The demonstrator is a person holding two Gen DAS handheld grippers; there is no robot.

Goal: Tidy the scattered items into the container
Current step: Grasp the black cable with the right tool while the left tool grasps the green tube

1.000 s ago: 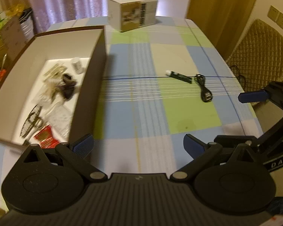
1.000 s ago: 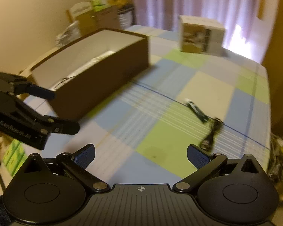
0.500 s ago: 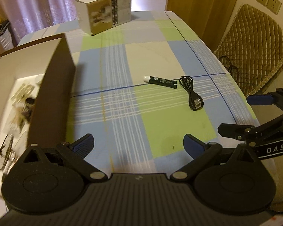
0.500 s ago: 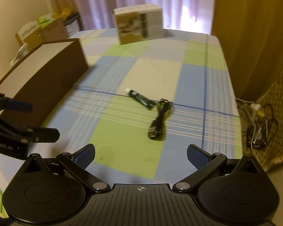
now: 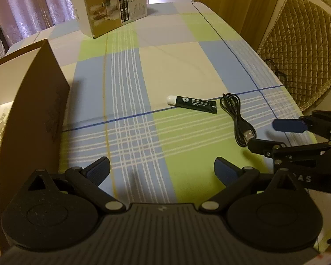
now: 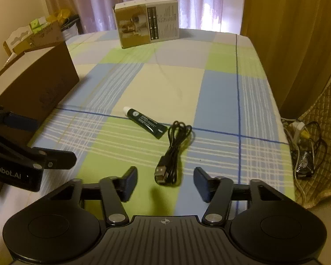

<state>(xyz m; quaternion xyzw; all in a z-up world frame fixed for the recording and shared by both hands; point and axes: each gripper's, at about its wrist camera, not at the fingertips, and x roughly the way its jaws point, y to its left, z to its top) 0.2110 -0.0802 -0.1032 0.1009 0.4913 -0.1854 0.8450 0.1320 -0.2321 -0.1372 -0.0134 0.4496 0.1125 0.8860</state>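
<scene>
A dark green tube with a white cap [image 5: 193,104] [image 6: 145,122] lies mid-table beside a coiled black USB cable [image 5: 238,119] [image 6: 173,151]. The brown cardboard box [image 5: 31,110] [image 6: 36,81] stands at the table's left; a strip of its white inside shows. My right gripper [image 6: 165,184] is open, low over the cloth, its fingers either side of the cable's plug end without touching it. In the left wrist view the right gripper [image 5: 273,133] shows at the right edge. My left gripper [image 5: 162,169] is open and holds nothing, hovering beside the box wall.
A white and tan product carton [image 5: 109,6] [image 6: 146,23] stands at the table's far end. A quilted chair [image 5: 302,50] sits off the right edge, with wires and a small fan [image 6: 304,152] on the floor there. Curtains hang behind.
Both grippers swung right, away from the box, and moved closer to the tube and cable. The right gripper's fingers now bracket the cable's plug end and stand narrower than before.
</scene>
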